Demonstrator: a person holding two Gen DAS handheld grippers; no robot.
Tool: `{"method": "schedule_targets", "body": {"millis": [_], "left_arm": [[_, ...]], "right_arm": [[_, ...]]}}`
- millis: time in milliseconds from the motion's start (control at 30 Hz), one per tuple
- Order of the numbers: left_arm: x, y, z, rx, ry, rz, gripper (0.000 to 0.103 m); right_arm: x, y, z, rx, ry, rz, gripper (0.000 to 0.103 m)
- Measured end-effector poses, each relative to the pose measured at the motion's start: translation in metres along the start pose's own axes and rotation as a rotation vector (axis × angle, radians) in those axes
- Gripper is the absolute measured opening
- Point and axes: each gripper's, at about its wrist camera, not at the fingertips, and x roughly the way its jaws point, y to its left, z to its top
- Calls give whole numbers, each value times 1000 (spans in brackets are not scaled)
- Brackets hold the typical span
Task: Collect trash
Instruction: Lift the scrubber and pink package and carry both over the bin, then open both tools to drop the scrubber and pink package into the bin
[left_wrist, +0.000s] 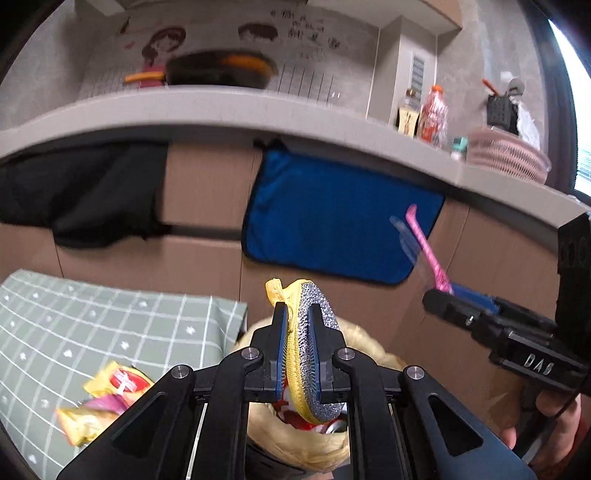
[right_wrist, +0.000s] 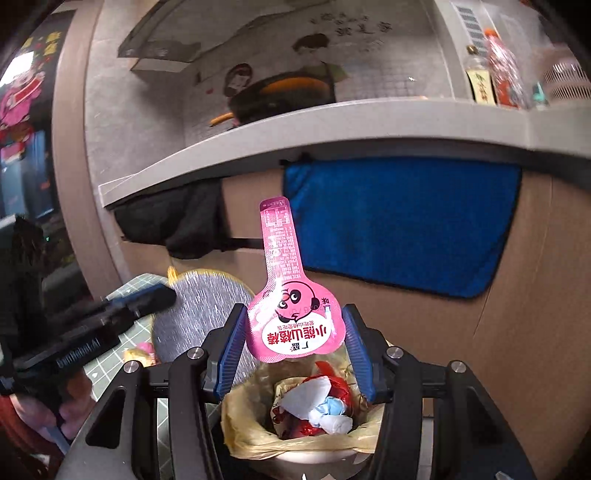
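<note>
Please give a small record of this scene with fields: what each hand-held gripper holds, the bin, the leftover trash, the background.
left hand-held gripper: shut on round silver pad with yellow edge
right hand-held gripper: shut on pink snack wrapper
bin: below both, lined with yellowish bag, wrappers inside
leftover trash: yellow snack packets on checked green cloth
background: blue towel hanging under the counter

Dim indoor light; window (left_wrist: 580, 110) glare right; motion blur; fisheye-bent edges.
</note>
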Motion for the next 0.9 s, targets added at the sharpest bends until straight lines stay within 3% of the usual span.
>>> {"method": "schedule_targets", "body": {"millis": [500,900], "left_arm": [[64,10,-22,-23,122,-7,11],[81,19,-28,-58,176,-36,11]], "right_arm": [[58,-36,-25,70,95,-15,49],[84,-46,-38,98,162,-40,49]]}}
